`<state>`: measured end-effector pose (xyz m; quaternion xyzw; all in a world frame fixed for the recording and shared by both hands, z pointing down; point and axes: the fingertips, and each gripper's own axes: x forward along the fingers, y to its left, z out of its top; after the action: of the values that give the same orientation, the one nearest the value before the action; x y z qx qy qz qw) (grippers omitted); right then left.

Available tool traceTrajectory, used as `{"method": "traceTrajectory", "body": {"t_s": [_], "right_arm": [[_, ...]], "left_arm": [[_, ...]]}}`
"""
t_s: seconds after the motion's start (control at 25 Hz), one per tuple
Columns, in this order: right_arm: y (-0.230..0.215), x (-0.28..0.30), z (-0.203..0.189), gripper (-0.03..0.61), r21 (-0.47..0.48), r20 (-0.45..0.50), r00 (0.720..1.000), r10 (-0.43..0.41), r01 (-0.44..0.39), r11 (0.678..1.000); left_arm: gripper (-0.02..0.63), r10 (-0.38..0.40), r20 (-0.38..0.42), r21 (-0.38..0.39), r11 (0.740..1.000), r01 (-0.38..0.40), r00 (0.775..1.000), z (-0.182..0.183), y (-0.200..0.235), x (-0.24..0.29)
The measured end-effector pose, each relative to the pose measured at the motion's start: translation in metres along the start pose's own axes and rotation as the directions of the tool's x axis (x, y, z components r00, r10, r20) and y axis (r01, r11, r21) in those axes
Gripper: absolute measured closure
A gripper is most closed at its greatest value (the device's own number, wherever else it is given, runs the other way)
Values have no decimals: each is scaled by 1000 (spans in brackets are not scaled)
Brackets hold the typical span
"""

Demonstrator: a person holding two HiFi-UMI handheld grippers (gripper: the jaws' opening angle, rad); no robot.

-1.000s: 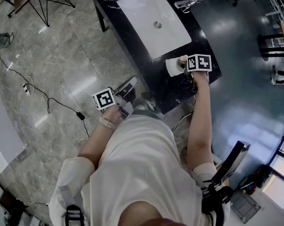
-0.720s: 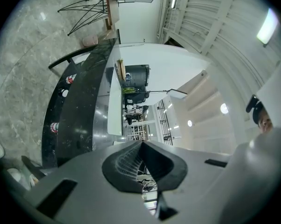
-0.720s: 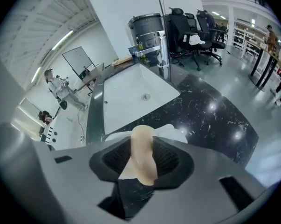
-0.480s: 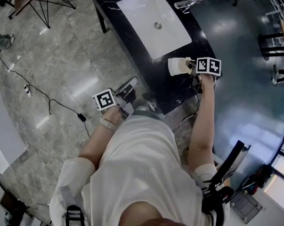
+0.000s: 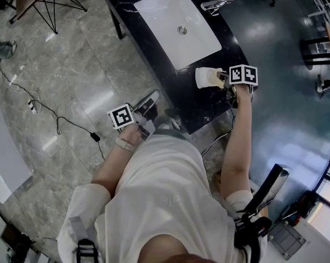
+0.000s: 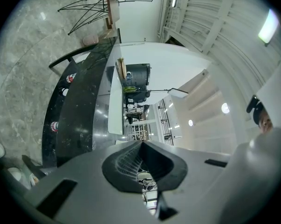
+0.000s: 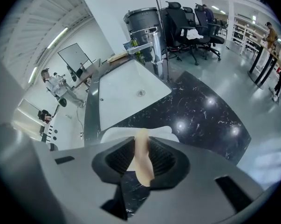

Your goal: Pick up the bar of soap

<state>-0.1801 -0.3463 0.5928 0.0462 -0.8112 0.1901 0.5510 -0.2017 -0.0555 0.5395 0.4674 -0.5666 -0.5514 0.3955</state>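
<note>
A pale beige bar of soap (image 7: 142, 157) stands on edge between the black ribbed pads of my right gripper (image 7: 142, 146), which is shut on it. It is held just over a white soap dish (image 7: 113, 133) on the black marble counter (image 7: 205, 111). In the head view, the right gripper (image 5: 219, 76) reaches to the dish (image 5: 202, 78) at the counter's near right end, where the soap (image 5: 214, 76) shows as a small beige patch. My left gripper (image 5: 151, 98) hangs off the counter's front edge. Its jaws (image 6: 141, 146) are shut with nothing between them.
A white rectangular sink (image 5: 178, 26) is set into the counter beyond the dish, with a chrome faucet (image 5: 216, 4) on its right side. Cables (image 5: 50, 114) trail over the marble floor to the left. Office chairs (image 7: 189, 29) stand behind the counter.
The right gripper's jaws have closed onto the bar of soap, and the gripper has shifted slightly to the right. The left gripper has not moved.
</note>
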Motion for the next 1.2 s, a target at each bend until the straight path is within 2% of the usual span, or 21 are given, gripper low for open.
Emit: {"method": "traceTrajectory", "body": {"t_s": [0.16, 0.4, 0.56, 0.84, 0.96, 1.2], "right_arm": [[1, 3, -2, 471, -59, -44, 999, -22, 20, 998], [1, 11, -9, 456, -160, -98, 993, -63, 47, 986], [3, 14, -10, 446, -222, -92, 990, -103, 80, 972], [0, 11, -10, 454, -199, -32, 994, -108, 100, 975], [0, 7, -13, 459, -202, 2, 994, -106, 104, 974], [-1, -6, -10, 462, -149, 121, 990, -73, 91, 985]], "left_arm": [[607, -2, 9, -45, 999, 3, 1000, -2, -6, 3], [607, 3, 6, -22, 1000, -3, 1000, 0, -3, 2], [607, 2, 12, -51, 999, -1, 1000, 0, -5, 2], [607, -4, -6, -50, 999, 4, 1000, -3, -5, 7], [607, -10, -18, -24, 1000, 10, 1000, -4, -5, 6], [607, -21, -40, -44, 999, 19, 999, -9, -11, 12]]}}
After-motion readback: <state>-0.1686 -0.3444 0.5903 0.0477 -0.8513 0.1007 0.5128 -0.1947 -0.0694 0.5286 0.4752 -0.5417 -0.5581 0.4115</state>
